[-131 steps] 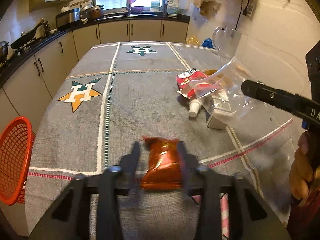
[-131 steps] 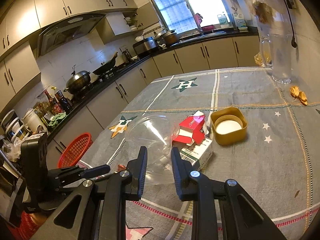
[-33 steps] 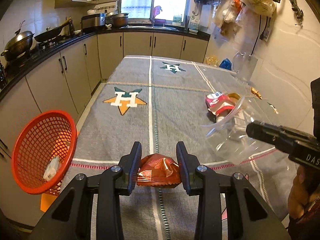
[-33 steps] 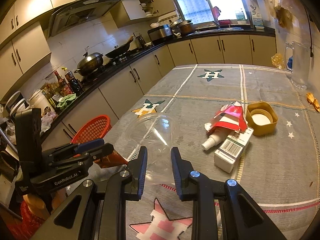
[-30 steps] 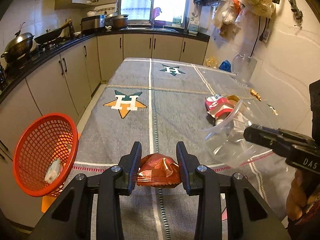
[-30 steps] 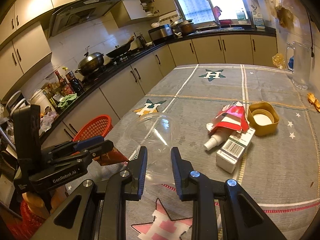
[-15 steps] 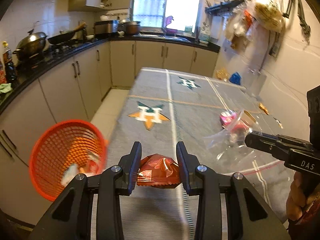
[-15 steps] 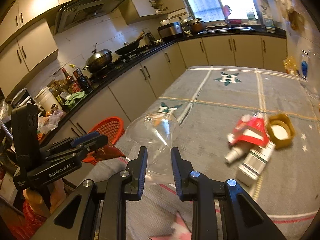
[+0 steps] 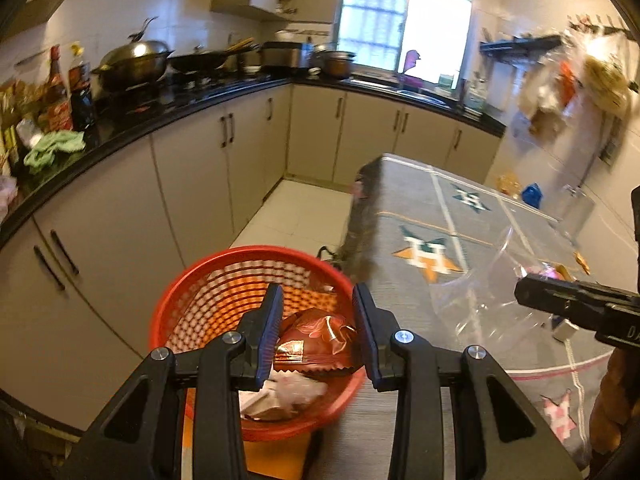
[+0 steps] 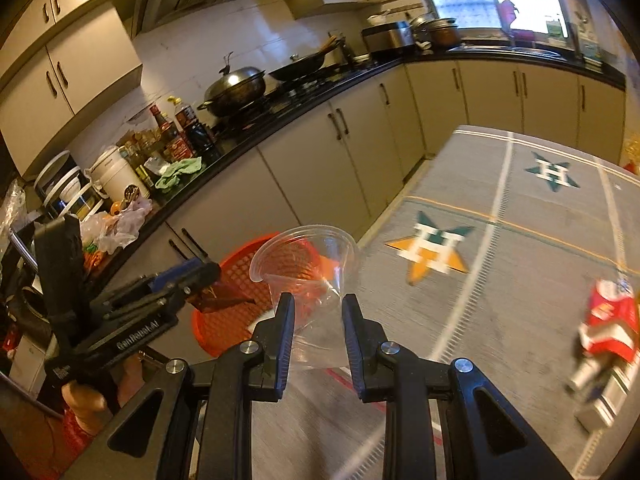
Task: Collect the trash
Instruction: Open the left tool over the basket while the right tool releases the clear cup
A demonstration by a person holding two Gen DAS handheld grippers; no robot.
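My left gripper [image 9: 318,320] is shut on a red-brown foil snack packet [image 9: 316,344] and holds it over the red mesh basket [image 9: 208,292], which stands beside the table and holds some trash. My right gripper [image 10: 318,312] is shut on a clear plastic cup [image 10: 308,264], held above the table's near left edge, close to the basket [image 10: 236,328]. In the right wrist view the left gripper [image 10: 200,276] with the packet [image 10: 220,298] hangs over the basket. In the left wrist view the cup [image 9: 480,292] and the right gripper's finger [image 9: 568,308] show at right.
A table with a grey star-patterned cloth [image 10: 500,240] carries a red carton [image 10: 612,324], a small bottle and a box [image 10: 600,396] at right. Kitchen cabinets [image 9: 192,184] and a cluttered black counter [image 10: 180,176] run along the left across a tiled floor strip [image 9: 296,216].
Both grippers have swung left from over the table toward the basket. The packet now hangs over the basket's opening, and the cup is near the table's left edge. Both grips are unchanged.
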